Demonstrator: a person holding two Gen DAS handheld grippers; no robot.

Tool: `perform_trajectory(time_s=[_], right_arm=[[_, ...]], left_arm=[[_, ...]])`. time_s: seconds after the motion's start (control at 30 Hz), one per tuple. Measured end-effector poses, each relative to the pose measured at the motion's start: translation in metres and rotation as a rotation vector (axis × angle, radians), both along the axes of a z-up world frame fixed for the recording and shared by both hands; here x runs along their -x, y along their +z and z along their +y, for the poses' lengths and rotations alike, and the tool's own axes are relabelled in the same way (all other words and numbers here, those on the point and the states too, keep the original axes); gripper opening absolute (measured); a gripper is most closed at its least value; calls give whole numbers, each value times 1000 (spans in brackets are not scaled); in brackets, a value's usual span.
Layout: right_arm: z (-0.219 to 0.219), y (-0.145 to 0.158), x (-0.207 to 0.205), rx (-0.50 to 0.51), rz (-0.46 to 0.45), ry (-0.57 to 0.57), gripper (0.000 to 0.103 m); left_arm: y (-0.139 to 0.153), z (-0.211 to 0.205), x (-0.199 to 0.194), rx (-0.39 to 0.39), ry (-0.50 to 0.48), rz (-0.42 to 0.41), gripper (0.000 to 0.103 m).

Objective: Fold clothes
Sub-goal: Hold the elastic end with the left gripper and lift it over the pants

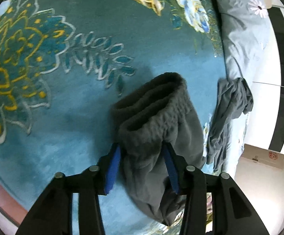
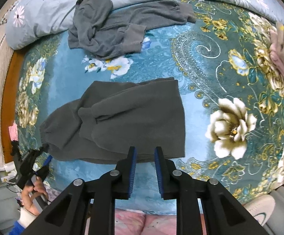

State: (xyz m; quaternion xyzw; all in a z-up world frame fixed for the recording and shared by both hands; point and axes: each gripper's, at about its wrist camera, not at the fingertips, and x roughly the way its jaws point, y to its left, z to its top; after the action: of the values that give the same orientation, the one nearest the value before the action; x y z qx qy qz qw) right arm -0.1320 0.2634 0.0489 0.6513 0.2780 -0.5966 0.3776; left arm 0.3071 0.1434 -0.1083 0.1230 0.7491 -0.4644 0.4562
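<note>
My left gripper (image 1: 142,154) has its blue pads astride the elastic waistband end of the folded dark grey trousers (image 1: 157,129), jaws part open; my right gripper (image 2: 144,158) hangs empty, narrowly open, above the trousers' six o'clock edge. I'd let go cleanly without dragging the fold across the floral blanket (image 2: 230,68); the unfolded grey hoodie (image 2: 106,27) waits at twelve o'clock. No readable writing anywhere.

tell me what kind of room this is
Most likely a bedroom: the clothes lie on a bed under a floral blanket, with a grey flowered duvet bunched at its far edge and a wooden bed frame along one side.
</note>
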Motion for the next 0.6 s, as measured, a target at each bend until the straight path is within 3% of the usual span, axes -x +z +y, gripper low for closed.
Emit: perform_trajectory(time_s=[0.13, 0.3, 0.5, 0.6], right_arm=[[-5, 4, -2, -20, 23, 5, 22], [-10, 6, -12, -49, 47, 42, 22], [-16, 7, -18, -84, 62, 57, 22], [-22, 10, -20, -85, 72, 68, 22]], left_arm=[[7, -5, 1, 61, -51, -2, 21], [35, -18, 11, 222, -187, 47, 20], [-18, -20, -7, 51, -82, 29, 21], [-20, -20, -9, 42, -78, 39, 24]])
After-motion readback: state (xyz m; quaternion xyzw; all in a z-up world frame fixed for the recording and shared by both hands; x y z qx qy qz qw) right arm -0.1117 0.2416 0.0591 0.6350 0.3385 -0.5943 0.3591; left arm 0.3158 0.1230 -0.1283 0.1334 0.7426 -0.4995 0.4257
